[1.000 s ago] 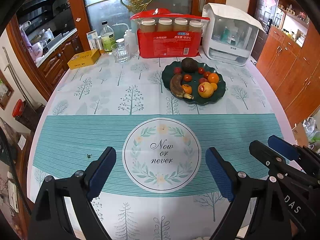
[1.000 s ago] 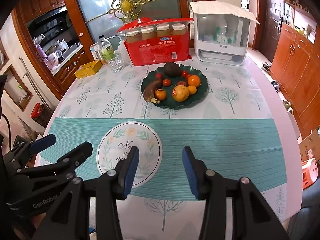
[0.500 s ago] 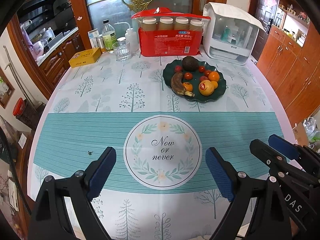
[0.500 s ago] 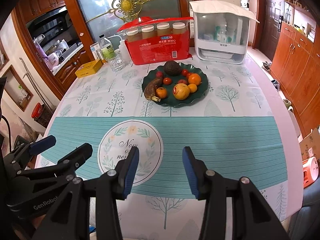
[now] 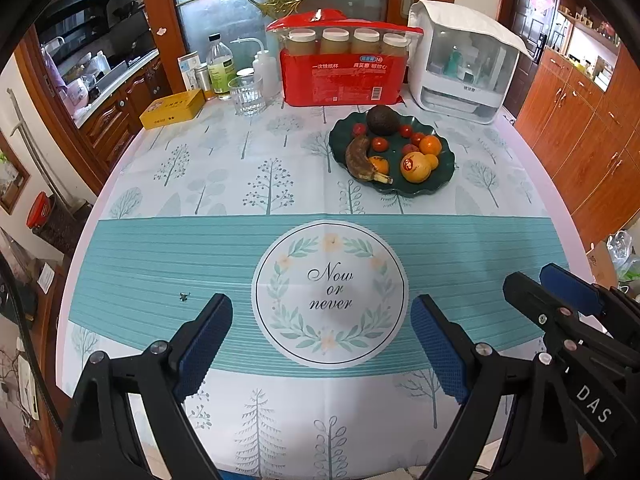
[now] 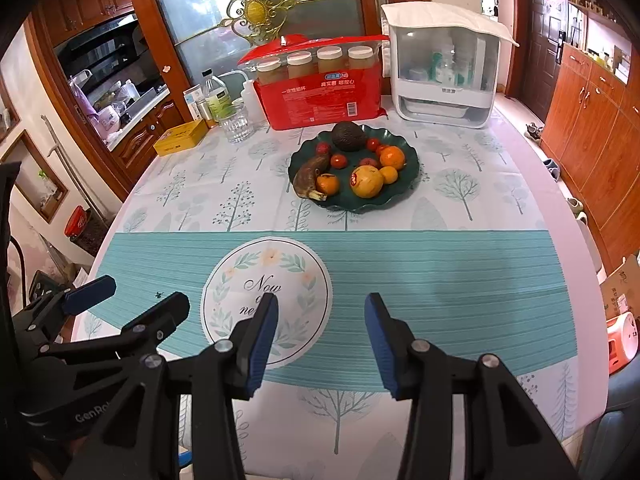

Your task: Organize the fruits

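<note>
Left and right wrist views, both grippers over the near edge of the table. The left gripper [image 5: 322, 334] stood wide open and empty, its pads framing the "Now or never" medallion [image 5: 330, 292] of the tablecloth [image 5: 224, 176]. The right gripper [image 6: 320, 340] was also parted and empty, though more narrowly. All the fruit lay on the dark green plate [image 6: 410, 188], well apart from both tools on the far half of the table: an avocado [image 6: 349, 136] at the back, a browned banana [image 6: 308, 180] along the left rim, a large labelled orange fruit [image 6: 367, 181] at the front, with smaller oranges and what appeared to be cherry tomatoes between them, too small to count reliably. Over the preceding second the plate had shifted slightly lower in both views while neither jaw opening altered, suggesting a slow advance or tilt toward the fruit. Nothing lay loose on the cloth, so the organizing was judged nearly complete or not yet resumed. Behind the plate stood a red paper-cup pack [image 6: 320, 88] and a white cabinet [image 6: 444, 72].
</note>
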`<state>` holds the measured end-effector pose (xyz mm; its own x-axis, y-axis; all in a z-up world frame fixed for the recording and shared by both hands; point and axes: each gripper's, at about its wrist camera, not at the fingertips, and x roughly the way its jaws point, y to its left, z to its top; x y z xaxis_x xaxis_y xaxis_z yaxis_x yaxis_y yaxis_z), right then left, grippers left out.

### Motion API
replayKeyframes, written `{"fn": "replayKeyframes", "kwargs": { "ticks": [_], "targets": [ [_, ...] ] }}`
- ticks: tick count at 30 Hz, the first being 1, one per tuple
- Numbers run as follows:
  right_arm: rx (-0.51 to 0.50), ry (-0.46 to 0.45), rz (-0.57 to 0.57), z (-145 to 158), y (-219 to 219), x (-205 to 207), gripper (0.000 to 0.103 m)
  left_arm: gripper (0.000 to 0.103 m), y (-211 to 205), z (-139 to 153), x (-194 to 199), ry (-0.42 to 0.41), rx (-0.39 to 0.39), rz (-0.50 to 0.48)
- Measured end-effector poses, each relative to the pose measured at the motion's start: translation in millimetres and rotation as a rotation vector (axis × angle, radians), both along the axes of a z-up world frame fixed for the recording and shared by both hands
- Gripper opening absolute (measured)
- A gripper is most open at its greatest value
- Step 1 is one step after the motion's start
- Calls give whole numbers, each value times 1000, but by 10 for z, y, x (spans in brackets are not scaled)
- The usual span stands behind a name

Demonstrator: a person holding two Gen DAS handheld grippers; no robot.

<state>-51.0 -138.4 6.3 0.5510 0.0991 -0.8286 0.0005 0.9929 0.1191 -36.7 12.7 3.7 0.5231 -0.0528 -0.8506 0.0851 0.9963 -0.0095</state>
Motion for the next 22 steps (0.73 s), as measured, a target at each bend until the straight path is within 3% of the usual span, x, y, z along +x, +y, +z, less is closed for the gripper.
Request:
{"fn": "replayKeyframes", "kwargs": {
  "ticks": [22],
  "targets": [
    [3, -5, 3, 18, 57, -90, 46, 90, 27, -28, -135, 6, 2, -5]
  ]
}}
